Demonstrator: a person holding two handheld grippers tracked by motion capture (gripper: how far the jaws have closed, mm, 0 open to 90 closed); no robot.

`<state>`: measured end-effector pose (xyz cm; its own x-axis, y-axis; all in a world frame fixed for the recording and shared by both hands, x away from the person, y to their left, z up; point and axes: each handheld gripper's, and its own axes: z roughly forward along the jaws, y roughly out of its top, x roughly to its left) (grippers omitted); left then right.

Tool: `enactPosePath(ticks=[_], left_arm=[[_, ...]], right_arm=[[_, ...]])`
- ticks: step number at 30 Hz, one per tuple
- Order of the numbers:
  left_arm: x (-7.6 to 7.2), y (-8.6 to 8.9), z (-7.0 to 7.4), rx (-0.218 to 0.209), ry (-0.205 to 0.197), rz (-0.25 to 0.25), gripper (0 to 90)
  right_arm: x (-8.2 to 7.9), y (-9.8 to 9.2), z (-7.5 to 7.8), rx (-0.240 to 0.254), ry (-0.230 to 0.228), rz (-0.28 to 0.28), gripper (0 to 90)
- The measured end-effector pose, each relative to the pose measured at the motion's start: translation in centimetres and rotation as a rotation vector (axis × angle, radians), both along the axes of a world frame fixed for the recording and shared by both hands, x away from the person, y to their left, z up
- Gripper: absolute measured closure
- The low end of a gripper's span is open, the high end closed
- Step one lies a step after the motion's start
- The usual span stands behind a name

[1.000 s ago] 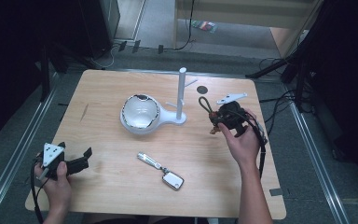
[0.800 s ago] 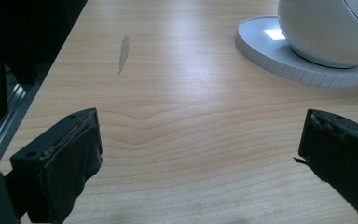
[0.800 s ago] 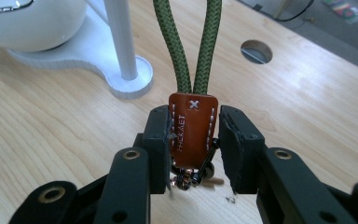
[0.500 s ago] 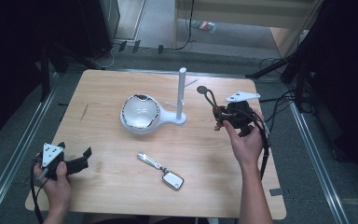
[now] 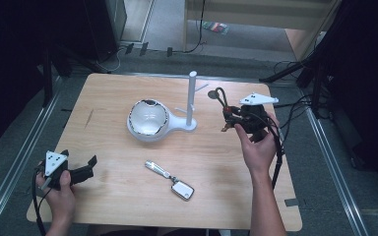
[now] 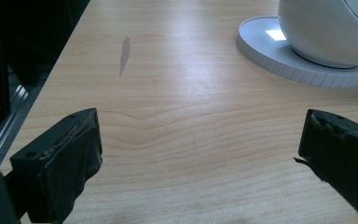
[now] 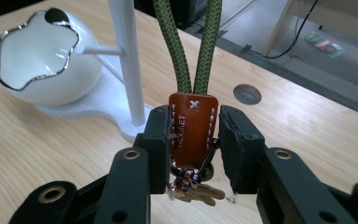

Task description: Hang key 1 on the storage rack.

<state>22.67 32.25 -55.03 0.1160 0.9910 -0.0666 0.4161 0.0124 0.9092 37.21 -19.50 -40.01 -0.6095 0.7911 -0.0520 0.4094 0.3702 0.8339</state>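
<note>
Wooden table: right gripper pinches the keychain, lifted just right of the white stand. Not hung yet. Left gripper spread, idle, well left of stand.

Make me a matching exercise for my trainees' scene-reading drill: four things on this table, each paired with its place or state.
Things:
1. keychain
2. left tool
3. white bowl stand
4. car key

Places or states:
A. lying flat on the table's near middle
B. clamped by its brown leather tab, green cord loop pointing up
C. open, low over bare wood
D. at the table's centre, with an upright post beside the bowl

Pairs: 1-B, 2-C, 3-D, 4-A
</note>
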Motion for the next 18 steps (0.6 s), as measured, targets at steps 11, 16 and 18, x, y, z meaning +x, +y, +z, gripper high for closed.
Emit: enactPosePath(ticks=[11, 16, 18], left_arm=[[0.00, -0.05, 0.01, 0.006, 0.002, -0.002, 0.0], [-0.06, -0.07, 0.01, 0.008, -0.004, 0.001, 0.0], [-0.14, -0.06, 0.02, 0.008, -0.008, 0.001, 0.0]], right_arm=[[0.16, 0.15, 0.44, 0.074, -0.014, 0.004, 66.1], [0.51, 0.46, 0.45, 0.108, -0.013, 0.025, 66.1], [0.68, 0.58, 0.45, 0.120, -0.009, 0.028, 66.1]])
